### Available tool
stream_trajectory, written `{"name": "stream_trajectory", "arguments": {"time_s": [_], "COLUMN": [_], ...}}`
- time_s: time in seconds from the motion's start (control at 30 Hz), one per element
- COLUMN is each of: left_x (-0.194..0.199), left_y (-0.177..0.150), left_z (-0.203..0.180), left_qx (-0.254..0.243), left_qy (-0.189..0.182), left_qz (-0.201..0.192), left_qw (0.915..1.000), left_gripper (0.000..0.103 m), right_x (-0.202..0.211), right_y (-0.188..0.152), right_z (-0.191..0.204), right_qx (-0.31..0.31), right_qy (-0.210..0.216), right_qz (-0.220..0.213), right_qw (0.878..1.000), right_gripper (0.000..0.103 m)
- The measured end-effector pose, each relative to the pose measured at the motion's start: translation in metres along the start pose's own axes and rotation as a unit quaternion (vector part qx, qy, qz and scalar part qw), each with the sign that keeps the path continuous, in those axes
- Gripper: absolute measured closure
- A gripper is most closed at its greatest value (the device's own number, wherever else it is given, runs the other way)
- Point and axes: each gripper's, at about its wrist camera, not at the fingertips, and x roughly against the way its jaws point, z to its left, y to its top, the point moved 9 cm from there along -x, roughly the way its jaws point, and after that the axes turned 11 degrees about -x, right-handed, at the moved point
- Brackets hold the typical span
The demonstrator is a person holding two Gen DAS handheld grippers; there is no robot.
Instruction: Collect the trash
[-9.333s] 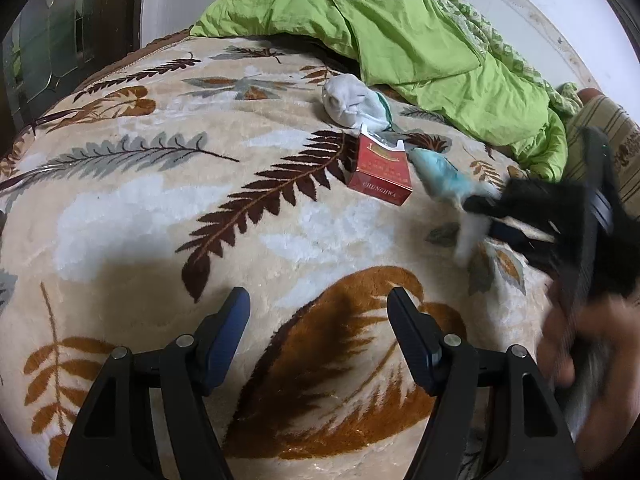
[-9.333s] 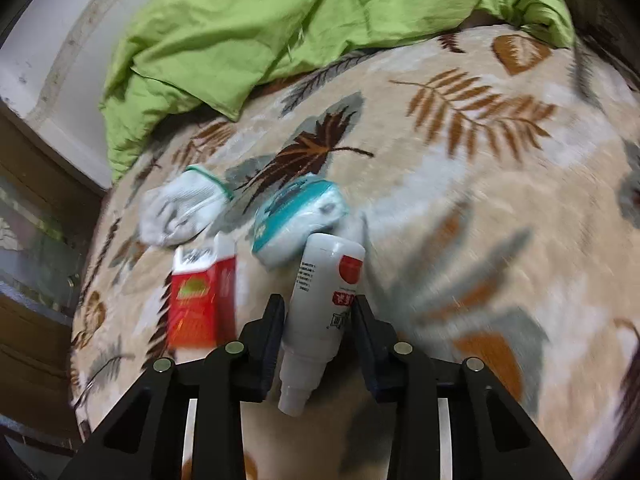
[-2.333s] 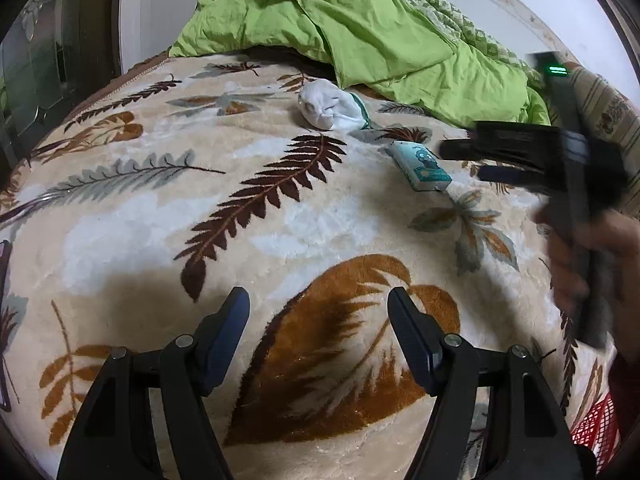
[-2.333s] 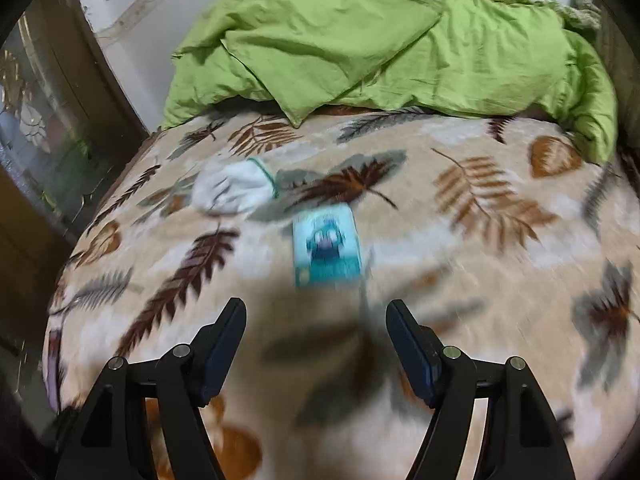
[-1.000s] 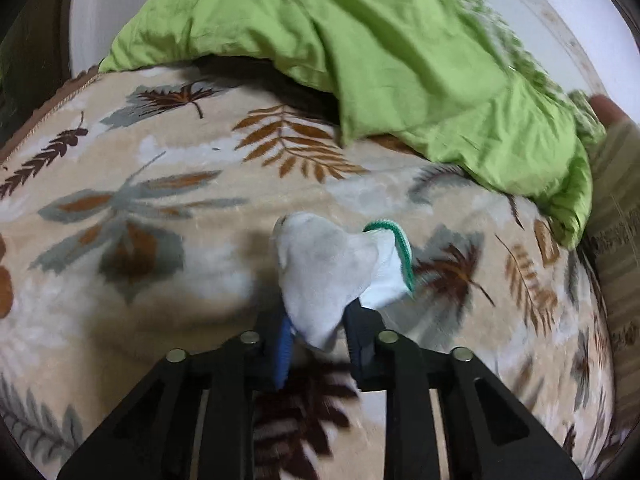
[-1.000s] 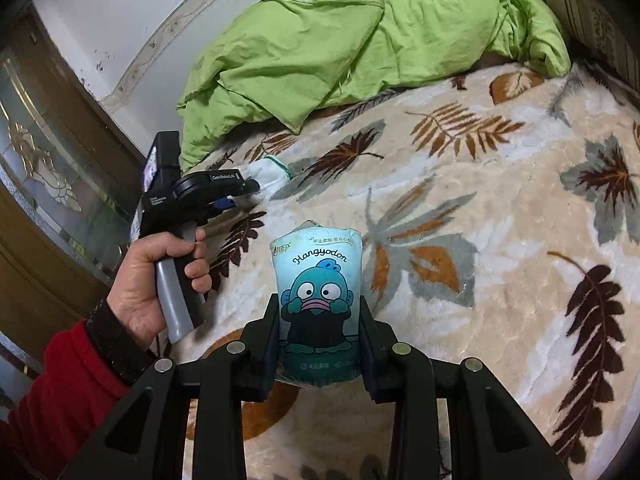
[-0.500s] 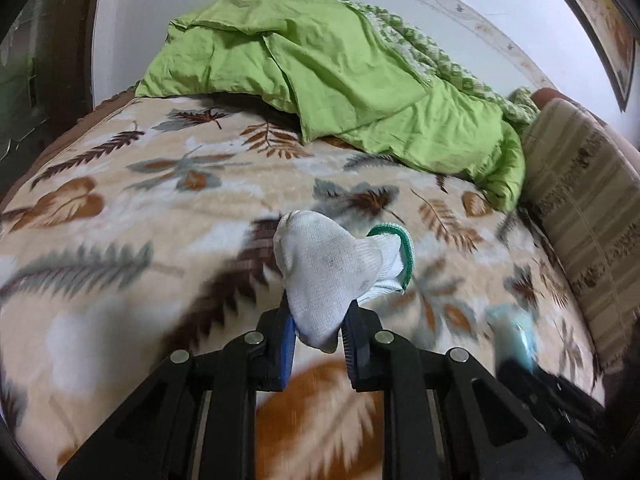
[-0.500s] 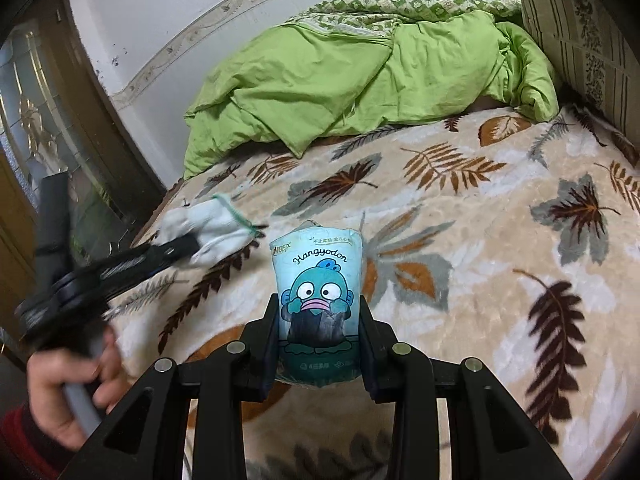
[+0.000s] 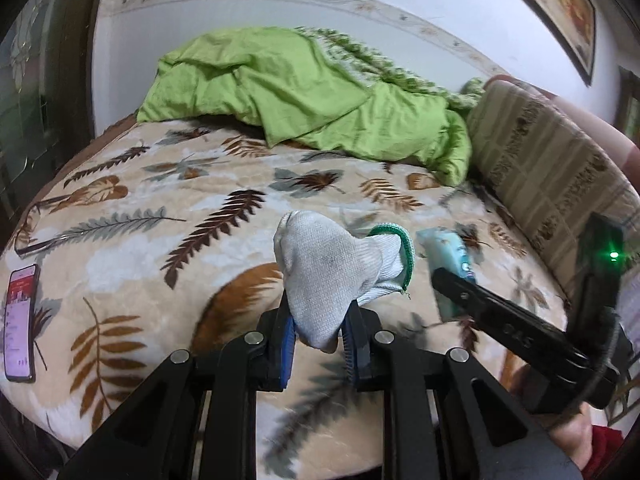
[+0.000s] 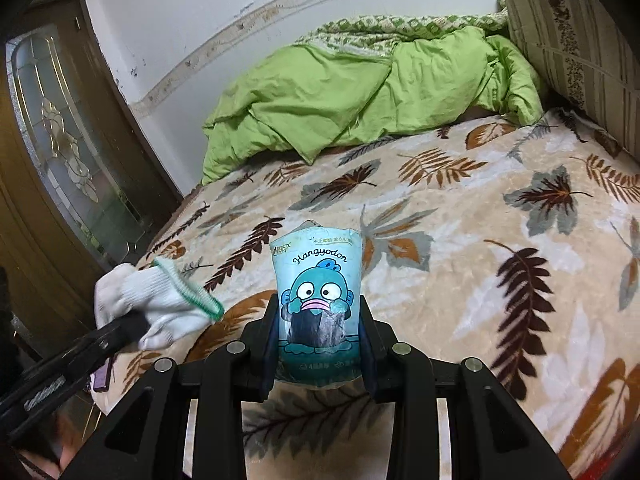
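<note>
A dirty white glove with a green cuff (image 9: 332, 272) hangs clamped in my left gripper (image 9: 318, 334), lifted clear of the leaf-patterned blanket (image 9: 168, 216). The right wrist view shows the same glove (image 10: 160, 300) at the lower left, pinched by the left gripper (image 10: 132, 326). My right gripper (image 10: 318, 338) is shut on a teal tissue pack with a cartoon fish (image 10: 318, 292), held upright above the bed. In the left wrist view that tissue pack (image 9: 446, 256) and the right gripper (image 9: 452, 286) appear at the right, close beside the glove.
A phone with a lit screen (image 9: 20, 320) lies near the blanket's left edge. A green quilt (image 9: 304, 92) is bunched at the far end. A striped headboard cushion (image 9: 552, 168) runs along the right. A wooden door with patterned glass (image 10: 60, 152) stands left of the bed.
My left gripper has pulled back and up with the glove, so more of the bed and the phone show. The right gripper has drawn back a little with the tissue pack.
</note>
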Motion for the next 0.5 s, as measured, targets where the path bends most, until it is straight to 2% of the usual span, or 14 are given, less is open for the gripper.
{"name": "stream_trajectory", "arguments": {"time_s": [0.23, 0.5], "left_x": [0.022, 0.012], "left_y": [0.007, -0.009], "left_z": [-0.027, -0.021], "left_qx": [-0.016, -0.014], "left_qy": [-0.006, 0.011], "left_qz": [-0.021, -0.008], "left_qw": [0.9996, 0.9998], "left_gripper": [0.084, 0.084], "right_x": [0.024, 0.03], "right_y": [-0.003, -0.009], "right_z": [-0.021, -0.021], "right_qx": [-0.027, -0.014], "right_qy": [-0.007, -0.01], "right_qz": [-0.005, -0.005], "right_qw": [1.0, 1.0], "right_gripper": [0.067, 0.067]}}
